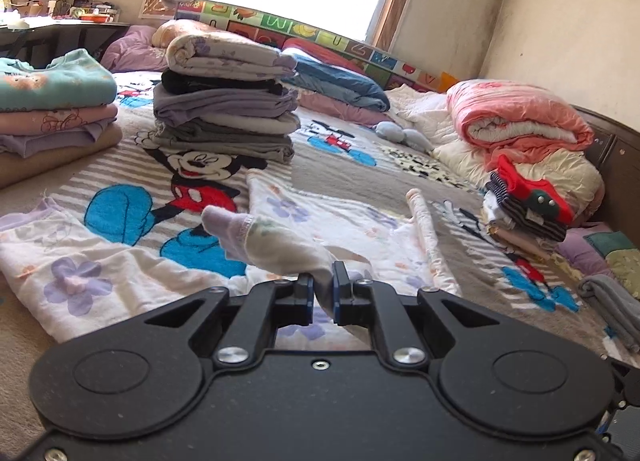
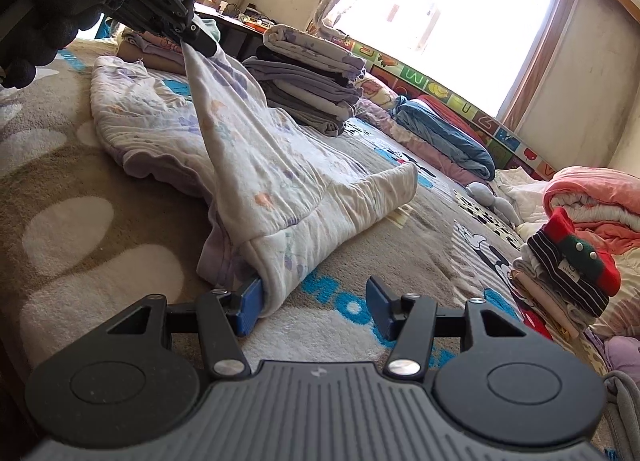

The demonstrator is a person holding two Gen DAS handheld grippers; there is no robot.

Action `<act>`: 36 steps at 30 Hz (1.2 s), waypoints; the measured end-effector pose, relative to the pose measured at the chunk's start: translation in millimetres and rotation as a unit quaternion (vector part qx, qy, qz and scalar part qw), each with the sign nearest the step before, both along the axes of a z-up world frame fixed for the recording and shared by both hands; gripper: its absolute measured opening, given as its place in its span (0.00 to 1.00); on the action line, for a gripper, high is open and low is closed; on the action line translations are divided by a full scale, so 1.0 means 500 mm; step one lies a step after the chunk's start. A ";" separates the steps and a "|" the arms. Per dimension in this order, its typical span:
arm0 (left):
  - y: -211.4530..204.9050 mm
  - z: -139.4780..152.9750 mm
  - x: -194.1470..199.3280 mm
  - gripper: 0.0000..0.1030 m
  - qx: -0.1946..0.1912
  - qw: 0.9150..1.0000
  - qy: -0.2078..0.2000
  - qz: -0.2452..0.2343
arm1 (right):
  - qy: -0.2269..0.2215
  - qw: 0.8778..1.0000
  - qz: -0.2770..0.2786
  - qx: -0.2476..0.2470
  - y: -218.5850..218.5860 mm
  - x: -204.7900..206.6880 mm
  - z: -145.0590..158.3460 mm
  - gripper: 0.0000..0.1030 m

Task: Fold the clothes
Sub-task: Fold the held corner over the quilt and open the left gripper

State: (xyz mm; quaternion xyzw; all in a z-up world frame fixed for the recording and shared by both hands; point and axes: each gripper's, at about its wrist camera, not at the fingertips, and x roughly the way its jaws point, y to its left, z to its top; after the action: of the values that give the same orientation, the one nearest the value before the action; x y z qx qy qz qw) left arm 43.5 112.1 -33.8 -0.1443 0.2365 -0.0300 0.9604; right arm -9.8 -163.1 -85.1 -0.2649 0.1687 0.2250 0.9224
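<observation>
A white garment with purple flowers (image 1: 352, 221) lies spread on the Mickey Mouse blanket (image 1: 200, 181). My left gripper (image 1: 323, 285) is shut on a lifted fold of it, near a purple cuff (image 1: 224, 221). In the right wrist view the left gripper (image 2: 192, 35) holds the garment (image 2: 248, 165) up at the upper left, cloth stretched down from it. My right gripper (image 2: 316, 301) is open low over the blanket (image 2: 80, 201). Its left finger (image 2: 250, 303) touches the garment's near folded edge; nothing is between the jaws.
A tall stack of folded clothes (image 1: 228, 113) stands mid-bed, also seen in the right wrist view (image 2: 312, 81). Another folded stack (image 1: 52, 101) is at left. A small striped and red pile (image 1: 528, 205) and a pink quilt (image 1: 516, 121) lie right. Bedding lines the window wall.
</observation>
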 end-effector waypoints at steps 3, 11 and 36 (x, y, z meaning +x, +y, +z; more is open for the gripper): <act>0.000 -0.014 0.005 0.07 0.008 1.000 0.015 0.003 | -0.001 1.000 0.002 -0.007 0.003 -0.002 -0.001 0.54; -0.006 -0.012 -0.001 0.07 0.022 1.000 0.018 0.003 | 0.007 1.000 0.002 -0.017 0.002 -0.005 0.000 0.54; 0.009 -0.031 0.018 0.41 0.059 0.993 0.100 0.028 | 0.025 0.992 0.086 0.086 0.025 0.013 0.043 0.62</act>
State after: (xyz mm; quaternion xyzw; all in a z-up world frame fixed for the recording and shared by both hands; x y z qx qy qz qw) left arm 52.3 116.5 -49.5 -0.0964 0.3290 0.0254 0.9390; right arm -3.1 -150.3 -63.5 -0.1925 0.1482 0.3235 0.9145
